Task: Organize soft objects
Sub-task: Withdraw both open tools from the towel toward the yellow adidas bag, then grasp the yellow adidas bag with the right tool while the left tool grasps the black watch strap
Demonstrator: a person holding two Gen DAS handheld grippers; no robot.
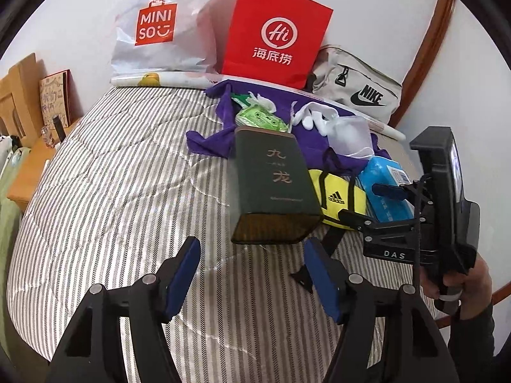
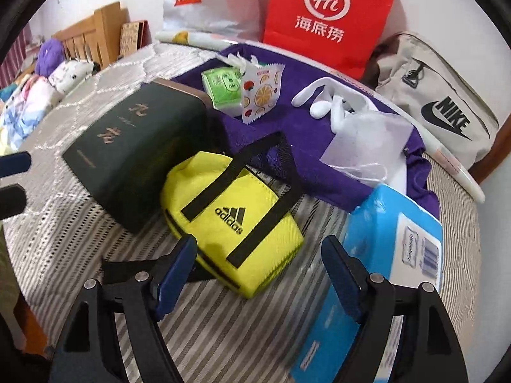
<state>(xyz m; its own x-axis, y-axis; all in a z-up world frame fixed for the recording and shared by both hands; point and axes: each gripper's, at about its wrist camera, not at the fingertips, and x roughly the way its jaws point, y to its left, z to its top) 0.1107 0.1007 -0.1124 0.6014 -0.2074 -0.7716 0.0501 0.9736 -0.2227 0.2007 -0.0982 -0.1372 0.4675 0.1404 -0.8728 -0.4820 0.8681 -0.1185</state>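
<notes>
Yellow bag (image 2: 230, 220), green box (image 2: 134, 150), striped bed (image 2: 80, 239)

A bed with a grey-striped quilt (image 1: 121, 166) carries everything. On it lie a purple cloth (image 2: 293, 127), a dark green box (image 2: 134, 153), a yellow Adidas bag (image 2: 230, 220) and a blue tissue pack (image 2: 396, 242). 2 shopping bags, white (image 1: 159, 25) and red (image 1: 274, 32), stand at its far edge.

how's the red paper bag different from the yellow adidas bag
The red paper bag stands upright against the wall at the back of the bed; the yellow adidas bag lies on its side on the striped cover, nearer the cameras. The red paper bag is stiff paper with white logo and white cord handles; the yellow adidas bag is soft fabric with black straps and logo. Both are branded bags with handles.
</notes>
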